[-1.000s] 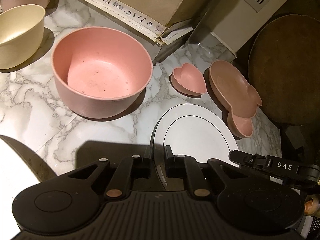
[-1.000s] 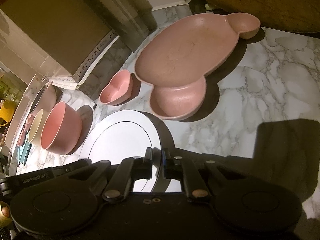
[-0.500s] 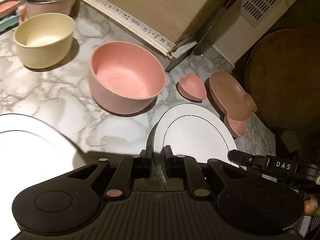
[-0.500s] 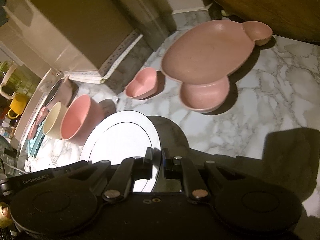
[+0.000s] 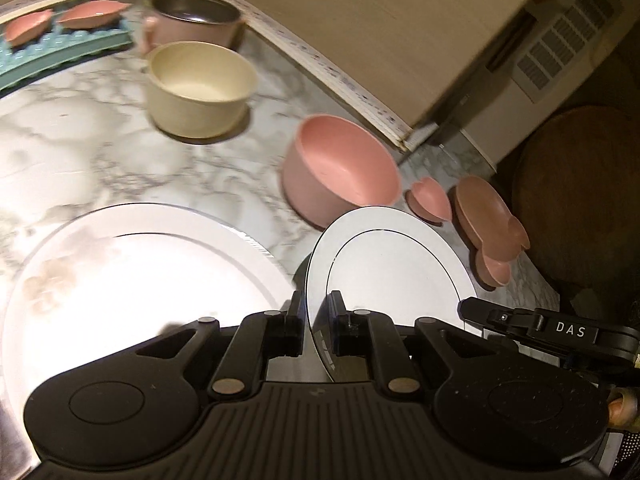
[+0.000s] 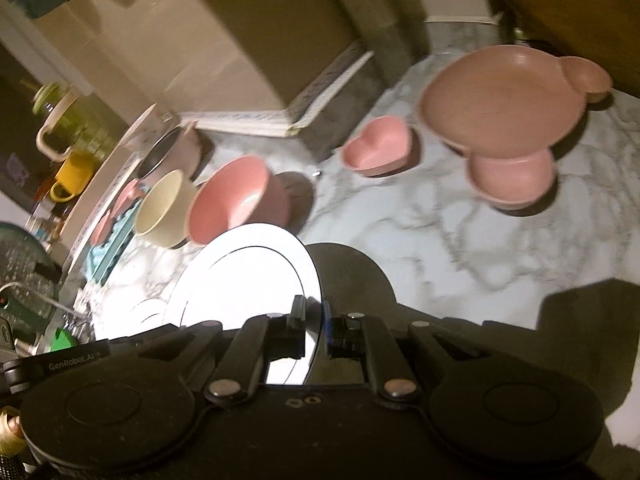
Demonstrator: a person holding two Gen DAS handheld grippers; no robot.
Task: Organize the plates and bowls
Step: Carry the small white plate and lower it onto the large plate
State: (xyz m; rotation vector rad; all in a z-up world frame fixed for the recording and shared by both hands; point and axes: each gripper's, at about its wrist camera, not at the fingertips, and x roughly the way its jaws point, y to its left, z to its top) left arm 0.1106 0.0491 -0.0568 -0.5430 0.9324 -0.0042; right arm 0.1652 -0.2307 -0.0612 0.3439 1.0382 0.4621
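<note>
round glossy white plate [image 5: 400,264] clamped at opposite rims by left gripper [image 5: 316,328] and right gripper [image 6: 314,330].

Quick tally off the two wrist views: two white plates, a small one [image 5: 396,264] at centre and a big one [image 5: 132,292] lower left. Two deep bowls, pink [image 5: 344,172] and cream [image 5: 198,88]. One pink pot [image 5: 192,22] up top. One heart dish [image 6: 378,148], one bear-shaped plate [image 6: 504,116] upper right. Two pink leaf-like dishes [image 5: 60,22] on one teal rack [image 5: 64,54], upper left.
</note>
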